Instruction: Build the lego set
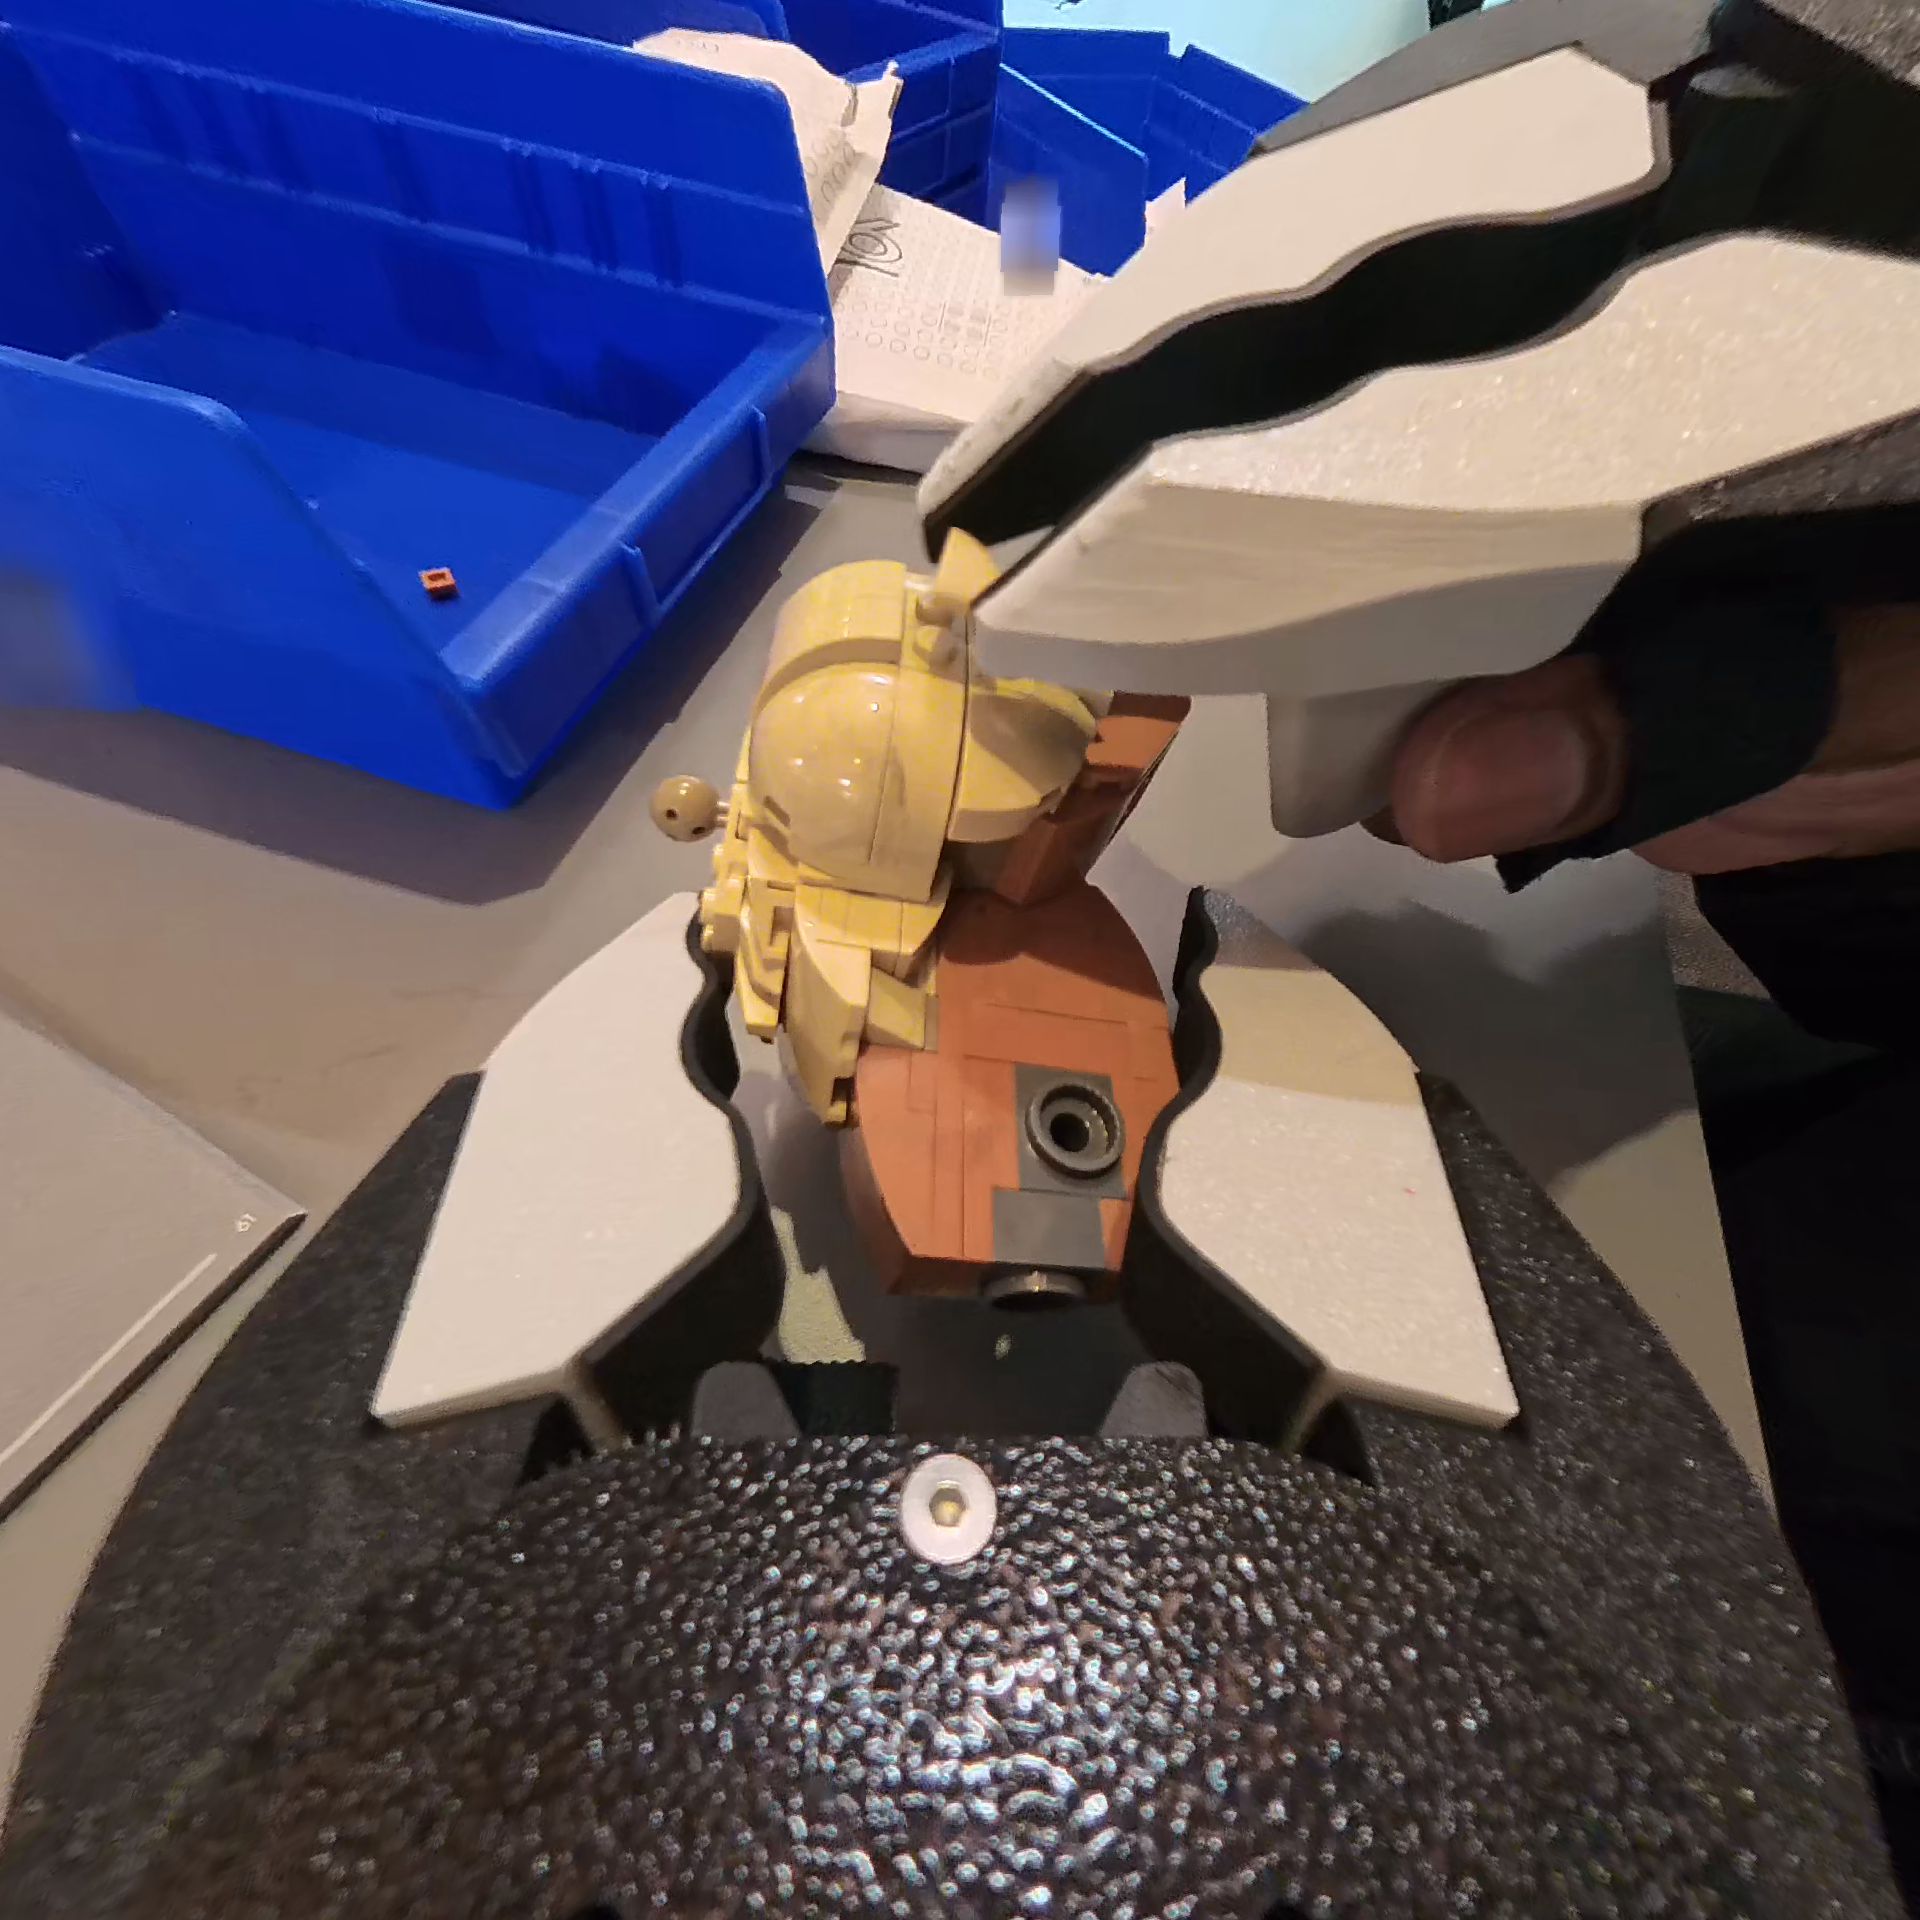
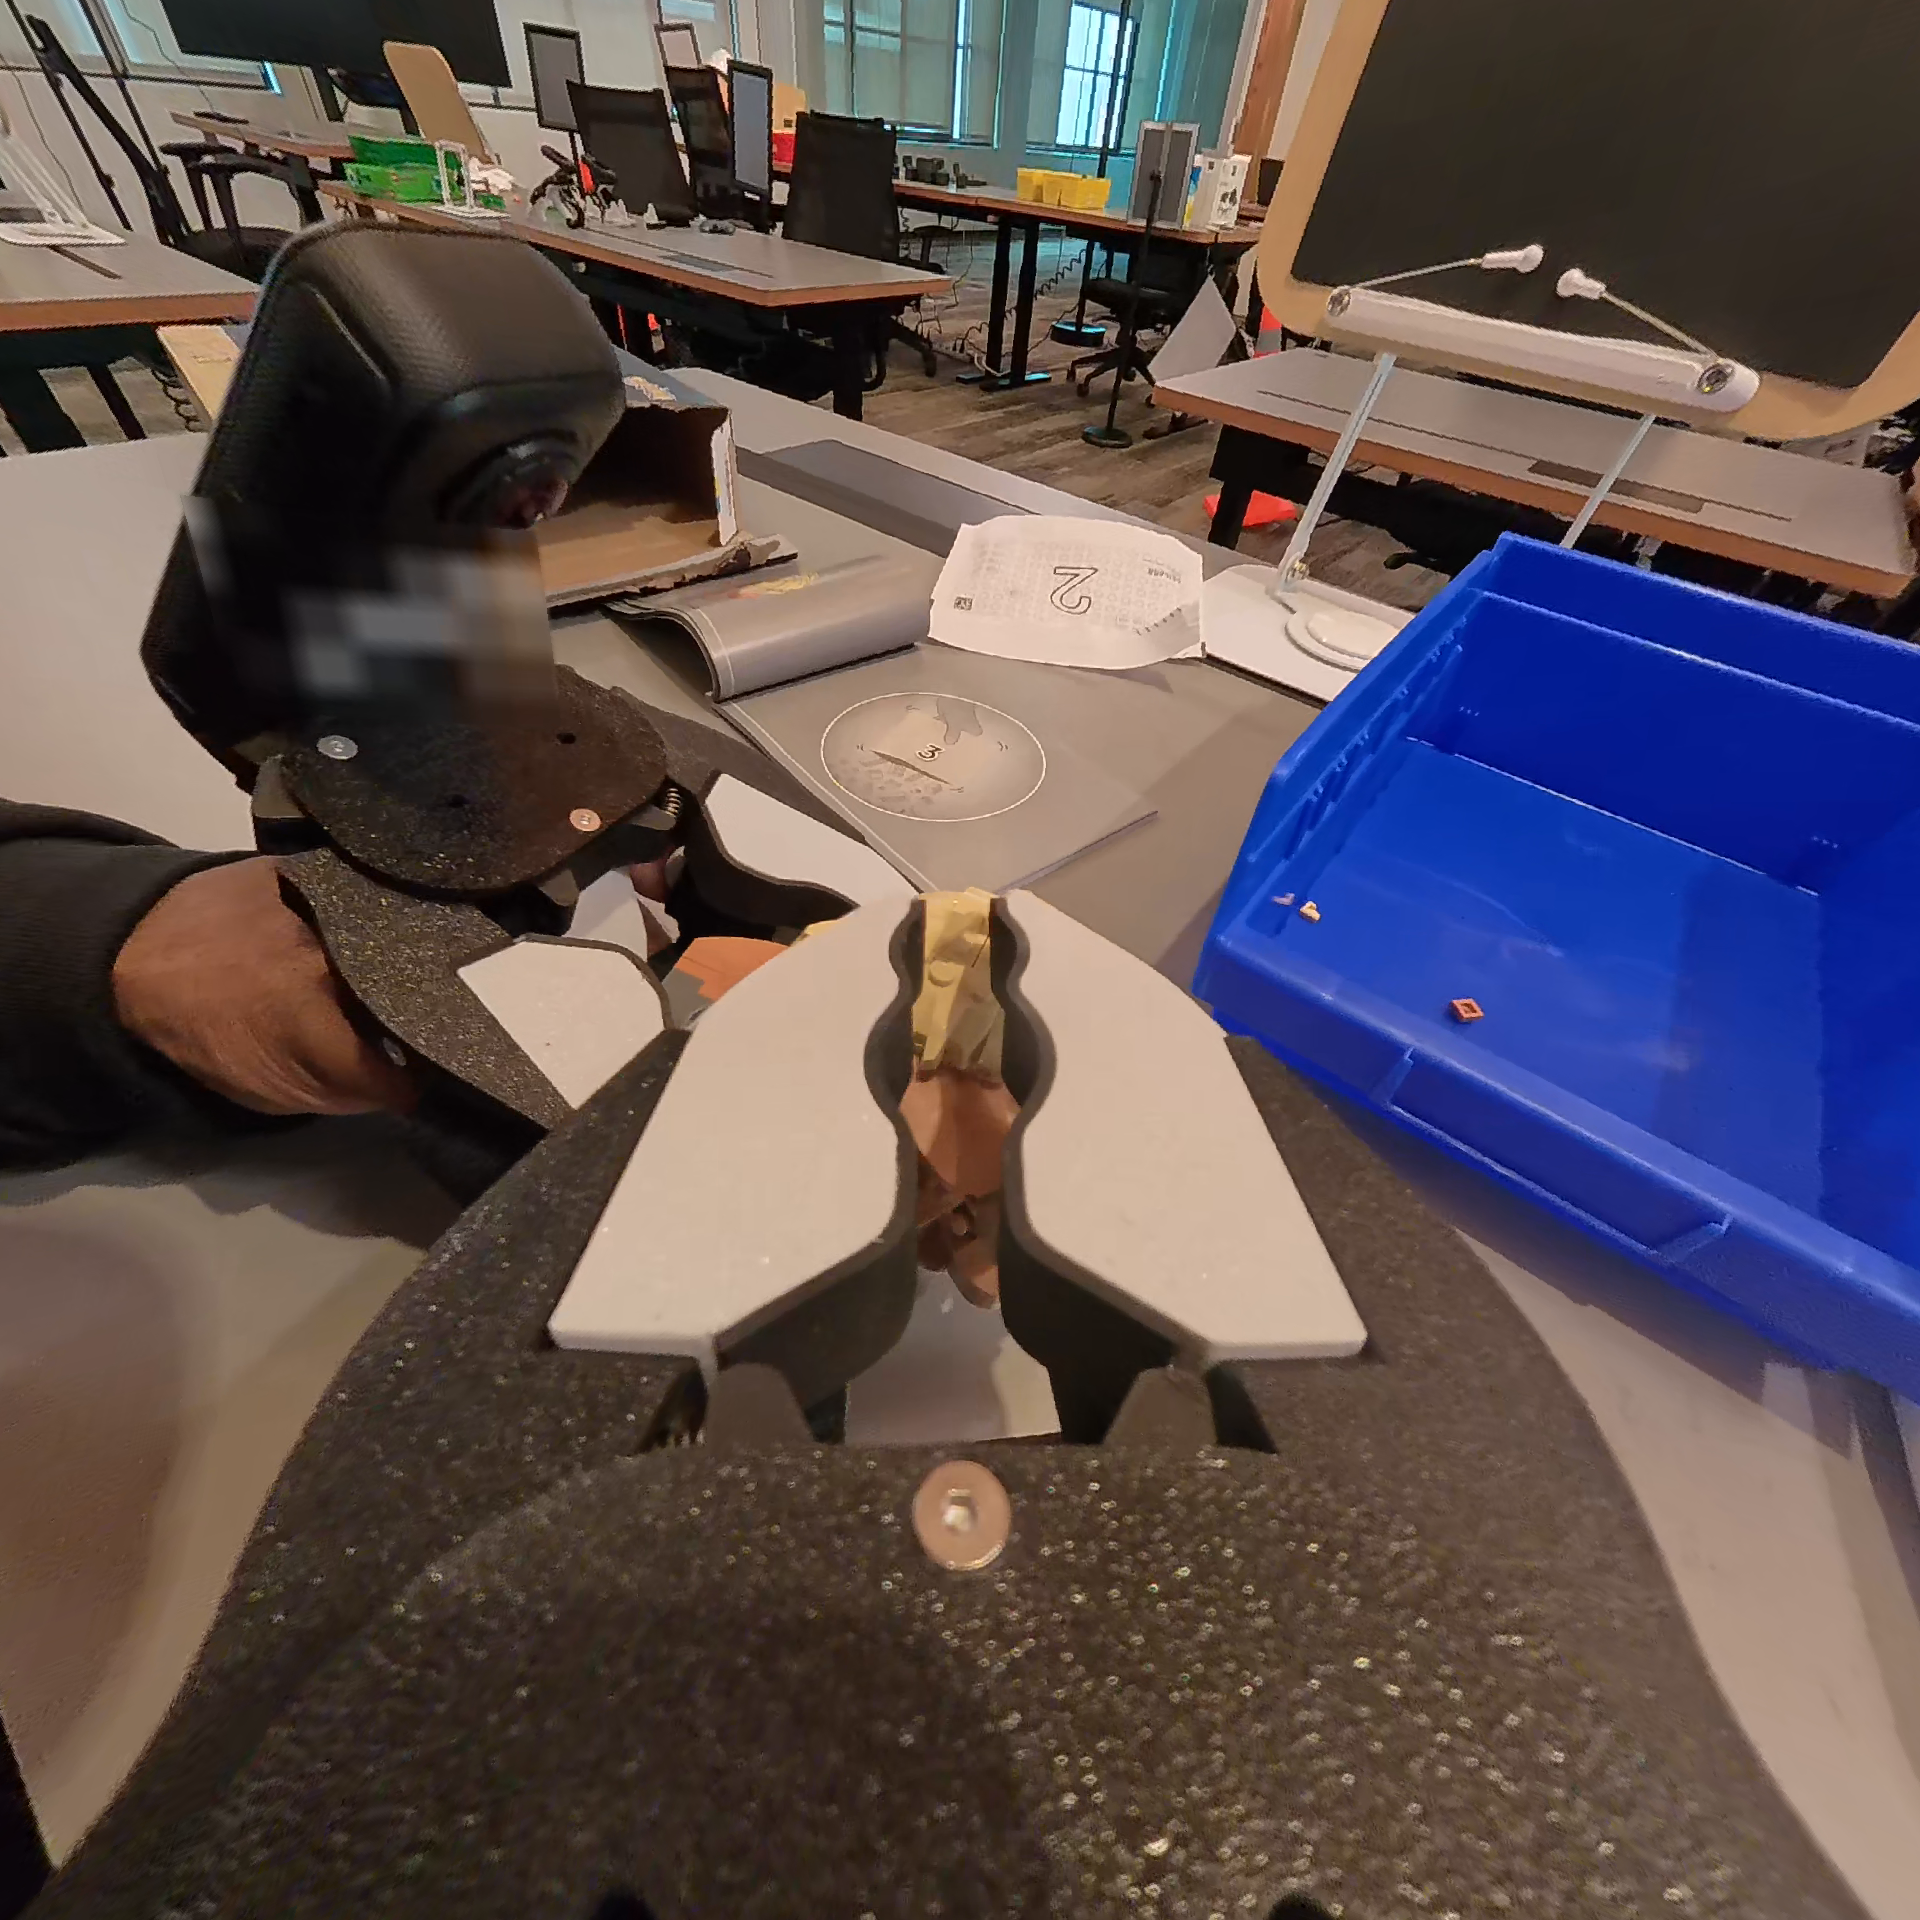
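Note:
A brick-built model (image 1: 966, 935), tan on the left and brown on the right, sits between the fingers of my left gripper (image 1: 951, 914) above the grey table (image 1: 260, 935). Both pads lie against its sides, and its underside with a grey socket faces the camera. My right gripper (image 1: 966, 561) comes in from the upper right and is shut on a small tan piece (image 1: 961, 566) at the top of the model. In the right wrist view that tan piece (image 2: 956, 977) is pinched between the fingers of the right gripper (image 2: 958, 909). The left gripper (image 2: 707, 935) shows at the left, held by a hand.
A blue bin (image 1: 416, 436) stands close to the left of the model, with a tiny brown brick (image 1: 437, 582) in it; in the right wrist view the bin (image 2: 1558, 935) is at the right. A printed white paper bag (image 2: 1070, 592), an open booklet (image 2: 935, 758), a cardboard box (image 2: 644, 499) and a lamp base (image 2: 1340, 623) lie behind. One gripper's finger ends stand about 6 cm off the other's.

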